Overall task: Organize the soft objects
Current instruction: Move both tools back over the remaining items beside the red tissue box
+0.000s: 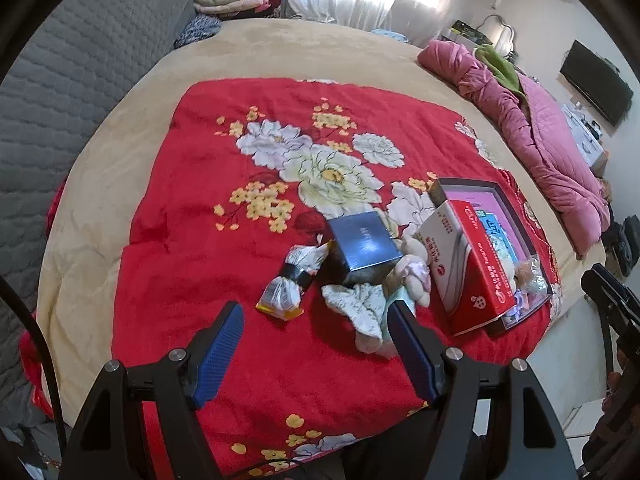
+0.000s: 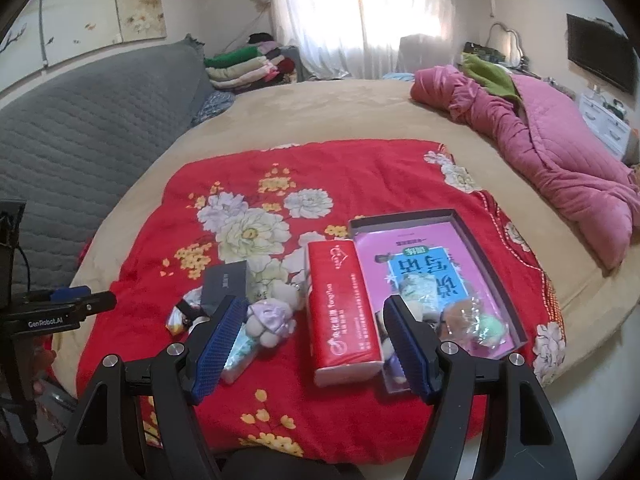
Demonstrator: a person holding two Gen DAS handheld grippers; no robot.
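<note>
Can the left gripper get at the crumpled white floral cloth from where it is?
Probably yes. The left gripper is open and empty, and the white floral cloth lies just ahead beside its right finger, uncovered on the red blanket.

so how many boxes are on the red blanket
3: a dark blue box mid-pile, a red tissue box propped on the tray's left rim, and the open tray box at right. Smaller ones may hide under the toys.

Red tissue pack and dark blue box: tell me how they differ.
The red tissue pack is long, soft-sided and printed with white lettering; the dark blue box is shorter, rigid and nearly plain. The pack leans against the open tray; the box sits among small toys. Both rest on the red floral blanket.
</note>
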